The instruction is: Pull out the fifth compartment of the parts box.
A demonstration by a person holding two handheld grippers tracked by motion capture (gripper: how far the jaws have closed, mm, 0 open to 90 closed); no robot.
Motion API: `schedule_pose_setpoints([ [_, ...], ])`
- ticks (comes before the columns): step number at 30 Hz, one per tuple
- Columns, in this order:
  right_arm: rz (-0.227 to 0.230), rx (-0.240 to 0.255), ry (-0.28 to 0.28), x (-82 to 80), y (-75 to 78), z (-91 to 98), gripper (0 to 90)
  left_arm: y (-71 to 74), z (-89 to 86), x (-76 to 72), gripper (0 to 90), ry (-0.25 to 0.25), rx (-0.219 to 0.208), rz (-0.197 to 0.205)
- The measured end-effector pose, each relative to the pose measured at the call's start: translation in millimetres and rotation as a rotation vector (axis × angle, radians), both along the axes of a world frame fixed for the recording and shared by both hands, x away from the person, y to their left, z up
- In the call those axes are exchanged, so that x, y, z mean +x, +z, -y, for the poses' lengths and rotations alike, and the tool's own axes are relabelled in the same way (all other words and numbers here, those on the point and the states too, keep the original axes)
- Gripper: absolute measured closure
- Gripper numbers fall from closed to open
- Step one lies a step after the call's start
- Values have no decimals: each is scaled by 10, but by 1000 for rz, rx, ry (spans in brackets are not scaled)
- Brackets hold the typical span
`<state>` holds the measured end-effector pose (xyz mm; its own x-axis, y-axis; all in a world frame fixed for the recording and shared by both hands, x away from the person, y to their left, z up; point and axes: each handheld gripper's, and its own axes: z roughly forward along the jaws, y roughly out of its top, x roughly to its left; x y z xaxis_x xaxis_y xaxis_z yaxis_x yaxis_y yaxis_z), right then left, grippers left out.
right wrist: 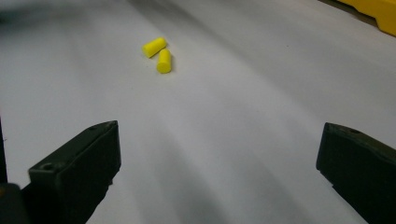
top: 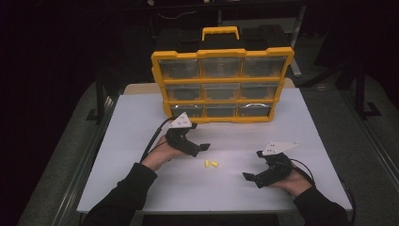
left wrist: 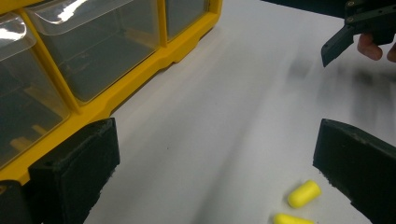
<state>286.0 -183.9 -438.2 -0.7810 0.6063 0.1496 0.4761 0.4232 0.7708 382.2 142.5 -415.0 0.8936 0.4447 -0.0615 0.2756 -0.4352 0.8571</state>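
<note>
— Yellow foam earplugs [top: 211,164], two of them, lie touching in a shallow V on the white surface [top: 141,188], between our two grippers and well in front of the drawer cabinet [top: 221,84].

— Our left gripper [top: 200,148] is nearest, jaws wide apart and empty. We should tilt it down over the nearer plug and straddle that one alone.

— Agreed. Squeeze gently, we'd say; foam squashes and may spring out. The right gripper [top: 251,177], also spread and holding nothing, can wait low on its side.

— And every drawer looks shut, so one must be opened first.
</note>
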Motion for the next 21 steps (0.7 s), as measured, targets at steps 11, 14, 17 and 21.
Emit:
schedule_pose_setpoints([
  [11, 1, 2, 1, 6, -1, -2, 0, 22, 129, 65, 2, -1, -19, 15],
  [14, 0, 3, 0, 6, -2, -1, 0, 12, 160, 76, 2, -1, -19, 15],
  [17, 0, 2, 1, 7, -2, -2, 0, -9, 179, 87, 2, 1, -24, 12],
  [21, 3, 1, 6, 5, -1, -4, 0, -30, 206, 95, 2, 0, -9, 13],
])
